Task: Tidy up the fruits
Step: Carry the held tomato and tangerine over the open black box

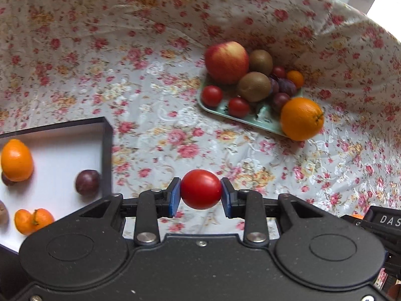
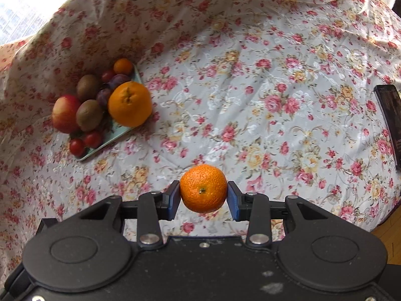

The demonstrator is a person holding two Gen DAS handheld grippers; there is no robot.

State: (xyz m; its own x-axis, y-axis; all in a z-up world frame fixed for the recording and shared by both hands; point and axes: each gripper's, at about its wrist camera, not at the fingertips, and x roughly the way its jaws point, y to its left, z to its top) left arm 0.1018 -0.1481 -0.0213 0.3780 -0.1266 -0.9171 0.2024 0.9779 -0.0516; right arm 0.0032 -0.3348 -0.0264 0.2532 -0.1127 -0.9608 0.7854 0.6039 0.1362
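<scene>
My left gripper (image 1: 201, 191) is shut on a red cherry tomato (image 1: 201, 188), held above the floral cloth just right of a white box (image 1: 65, 150). That box holds an orange (image 1: 16, 160), a plum (image 1: 87, 182) and small mandarins (image 1: 32, 220). My right gripper (image 2: 203, 191) is shut on a small mandarin (image 2: 203, 188), lifted over the cloth. A mint green tray (image 1: 253, 119) (image 2: 117, 131) carries an apple (image 1: 226, 62), two kiwis (image 1: 253, 86), plums, cherry tomatoes (image 1: 212, 95) and a big orange (image 1: 301, 119) (image 2: 129, 103).
The flowered tablecloth (image 2: 250, 100) rises in folds behind the tray. A dark box edge (image 2: 391, 123) shows at the far right in the right wrist view. Part of the other gripper (image 1: 383, 223) appears at the left wrist view's right edge.
</scene>
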